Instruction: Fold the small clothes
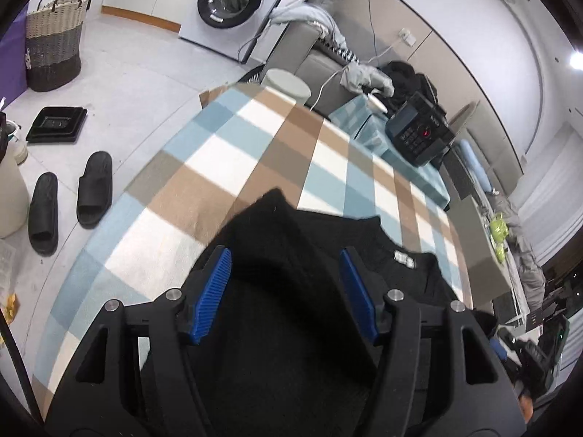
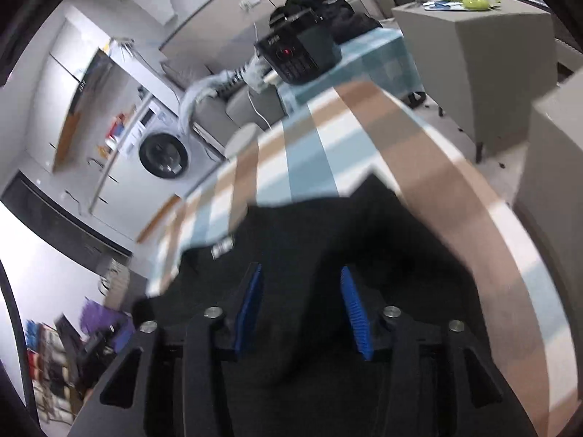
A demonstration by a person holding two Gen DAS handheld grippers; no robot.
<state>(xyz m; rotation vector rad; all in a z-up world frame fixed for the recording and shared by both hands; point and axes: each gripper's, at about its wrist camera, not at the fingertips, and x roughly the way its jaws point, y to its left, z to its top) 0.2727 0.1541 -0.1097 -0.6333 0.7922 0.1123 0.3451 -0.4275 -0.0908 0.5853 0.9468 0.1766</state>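
- Left wrist view: left gripper (image 1: 285, 255) sits nearest the lens, blue pads (image 1: 215, 295) parted about halfway. Black garment (image 1: 291, 327) fills the gap between them, but neither pad visibly presses on the cloth, so it reads as no grip.
- Garment lies on the checked blanket (image 1: 226, 167), at its near end. One corner pokes toward the far side, and the white neck label (image 1: 403, 258) faces up just right of the right pad. Label up suggests the inside of the collar is exposed, a usual lay for folding.
- Blanket probably serves as the folding surface: flat, and bare on its far half.
- Far right on a teal-covered stand: dark device with a keypad (image 1: 419, 134), well clear of the work. Slippers (image 1: 69, 200) and a woven basket (image 1: 54, 40) stand on the floor to the left, washing machine (image 1: 233, 3) at the far side.
- Right wrist view, motion-blurred: right gripper (image 2: 300, 280) is also partly spread, pads over the same black garment (image 2: 328, 240). Cloth lies between and under them; no pinch can be seen.
- Label (image 2: 223, 247) shows left of the left pad, so the two grippers likely work opposite sides of the collar, suited to a symmetric fold.
- Fold stage cannot be told: the cloth is too dark to read its layers.
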